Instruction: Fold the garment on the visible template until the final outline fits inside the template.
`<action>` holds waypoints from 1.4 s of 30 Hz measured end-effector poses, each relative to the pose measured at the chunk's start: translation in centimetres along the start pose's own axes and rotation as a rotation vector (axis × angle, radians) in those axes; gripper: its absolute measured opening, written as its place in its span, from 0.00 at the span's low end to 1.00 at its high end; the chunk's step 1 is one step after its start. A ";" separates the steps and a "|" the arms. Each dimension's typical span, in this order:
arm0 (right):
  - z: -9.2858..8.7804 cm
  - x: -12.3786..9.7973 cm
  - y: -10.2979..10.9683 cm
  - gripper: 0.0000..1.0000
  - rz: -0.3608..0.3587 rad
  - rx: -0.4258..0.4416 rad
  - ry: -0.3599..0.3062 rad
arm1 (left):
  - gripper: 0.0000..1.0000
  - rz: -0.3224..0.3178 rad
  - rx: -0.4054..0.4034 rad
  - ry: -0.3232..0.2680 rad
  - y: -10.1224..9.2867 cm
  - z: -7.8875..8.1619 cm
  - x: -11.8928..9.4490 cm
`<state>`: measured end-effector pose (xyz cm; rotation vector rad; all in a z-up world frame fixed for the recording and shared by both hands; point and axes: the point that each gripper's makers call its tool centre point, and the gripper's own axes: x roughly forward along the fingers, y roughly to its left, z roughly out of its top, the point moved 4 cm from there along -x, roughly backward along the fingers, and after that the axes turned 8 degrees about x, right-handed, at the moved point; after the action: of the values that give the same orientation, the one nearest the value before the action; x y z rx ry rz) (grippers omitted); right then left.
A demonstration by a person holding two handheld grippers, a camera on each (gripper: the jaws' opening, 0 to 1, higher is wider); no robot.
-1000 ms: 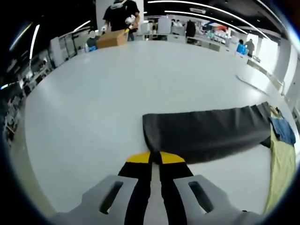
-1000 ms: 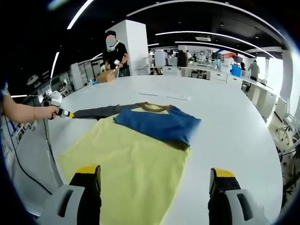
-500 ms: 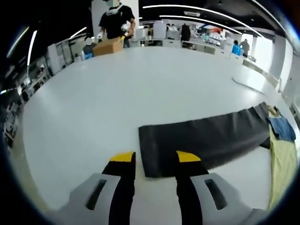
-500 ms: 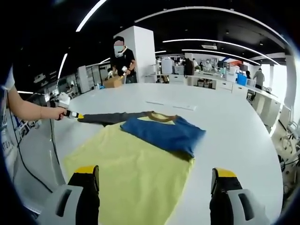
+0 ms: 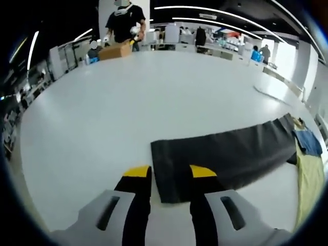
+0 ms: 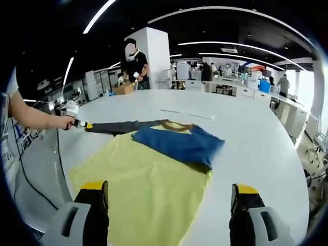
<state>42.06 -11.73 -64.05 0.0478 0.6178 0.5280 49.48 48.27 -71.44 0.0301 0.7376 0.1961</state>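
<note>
White round table (image 5: 128, 97) in an open-plan hall: dark sleeve (image 5: 225, 154), long axis running away rightward toward yellow garment (image 6: 148, 189), cuff end between parted, empty left gripper (image 5: 164, 177) fingers; right gripper (image 6: 169, 197) wide open, empty, farther off

yellow garment (image 5: 309, 180) cut off by edge, far people (image 6: 277, 77) tiny

Large open hall with dark ceiling, long curved light strips (image 6: 225, 46), white pillar (image 6: 156, 56), bright windows (image 5: 310, 64) at right.
</note>
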 end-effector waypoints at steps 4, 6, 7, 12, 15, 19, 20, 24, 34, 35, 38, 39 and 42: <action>0.0 -0.1 -0.1 0.99 -0.006 -0.001 0.002 | 0.20 0.006 0.008 0.007 0.0 -0.1 0.0; 0.0 -0.1 -0.1 0.99 -0.005 0.001 0.000 | 0.20 0.010 0.004 0.008 0.0 -0.1 0.0; 0.0 0.0 -0.1 0.99 -0.004 0.001 0.000 | 0.20 0.014 -0.008 0.011 0.1 -0.1 0.0; -0.1 0.1 0.2 0.99 -0.001 0.001 0.002 | 0.04 0.027 -0.050 0.022 0.2 -0.1 0.0; -0.3 0.1 0.1 0.99 -0.011 0.001 0.011 | 0.02 0.024 -0.044 0.022 0.2 -0.1 0.0; -0.4 0.1 0.2 0.99 -0.013 0.006 0.007 | 0.00 0.018 -0.018 0.026 -0.1 -0.1 0.0; -0.3 0.1 0.2 0.99 -0.013 0.007 0.006 | 0.00 0.018 -0.018 0.027 0.0 -0.1 -0.1; -0.2 0.1 0.2 0.99 -0.012 0.005 0.001 | 0.00 0.015 -0.036 0.025 0.0 -0.1 -0.3; -0.2 -0.1 0.1 0.99 -0.017 -0.010 -0.002 | 0.00 -0.007 -0.055 -0.029 -0.7 0.9 -1.8; -0.3 -0.2 0.2 0.99 -0.014 -0.008 -0.002 | 0.00 -0.010 -0.054 -0.029 -0.8 0.9 -1.8; -0.2 -0.2 0.4 0.99 -0.003 -0.008 -0.009 | 0.00 -0.023 -0.067 -0.039 -1.1 1.2 -2.3; -0.2 -0.2 0.4 0.99 0.000 -0.010 -0.009 | 0.00 -0.026 -0.067 -0.047 -1.3 1.4 -2.5; -0.1 -0.3 0.4 0.99 -0.001 -0.014 -0.012 | 0.00 -0.043 -0.052 -0.067 -1.8 1.9 -2.8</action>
<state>41.57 -11.52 -63.89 0.0372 0.6020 0.5312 49.07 46.06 -68.34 -0.0289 0.6658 0.1722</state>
